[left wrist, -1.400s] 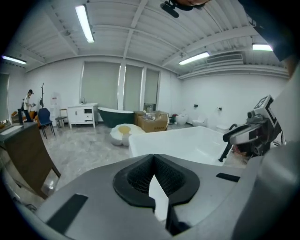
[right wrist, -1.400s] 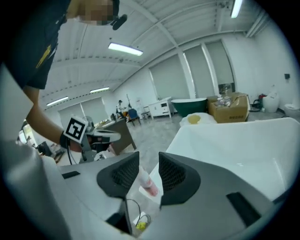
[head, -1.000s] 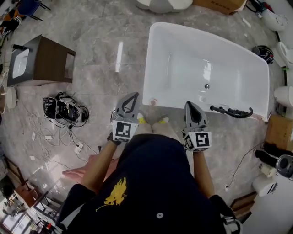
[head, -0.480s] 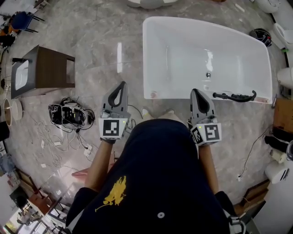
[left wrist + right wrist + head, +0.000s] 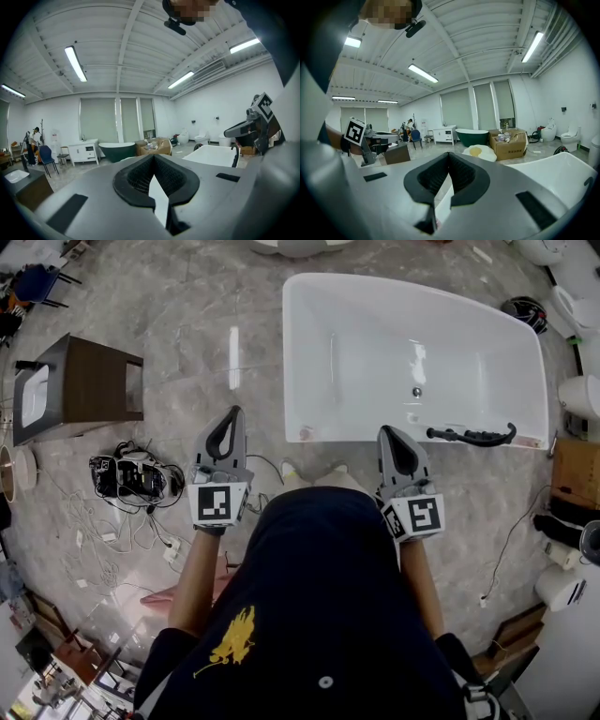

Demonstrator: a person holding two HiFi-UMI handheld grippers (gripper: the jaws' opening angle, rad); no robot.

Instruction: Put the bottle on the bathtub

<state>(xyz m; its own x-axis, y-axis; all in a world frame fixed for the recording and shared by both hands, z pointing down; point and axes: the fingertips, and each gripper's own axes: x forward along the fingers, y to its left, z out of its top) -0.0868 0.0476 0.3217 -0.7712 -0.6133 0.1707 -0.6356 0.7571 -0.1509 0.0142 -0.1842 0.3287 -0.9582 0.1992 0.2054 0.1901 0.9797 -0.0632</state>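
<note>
The white bathtub lies on the floor ahead of me. A small pinkish thing sits on its near left rim corner; it is too small to tell whether it is the bottle. My left gripper hangs over the floor left of that corner, shut with nothing in it. My right gripper hovers just short of the tub's near rim, also shut and empty. In the left gripper view the jaws meet, with the tub off to the right. The right gripper view shows shut jaws and the tub's rim.
A black faucet lies along the tub's near right rim. A brown cabinet with a basin stands at the left. A black device in a tangle of cables is on the floor beside my left gripper. Boxes and toilets crowd the right edge.
My left gripper has swung left, away from the tub's near corner. The right gripper has kept its place before the rim. Both stayed shut.
</note>
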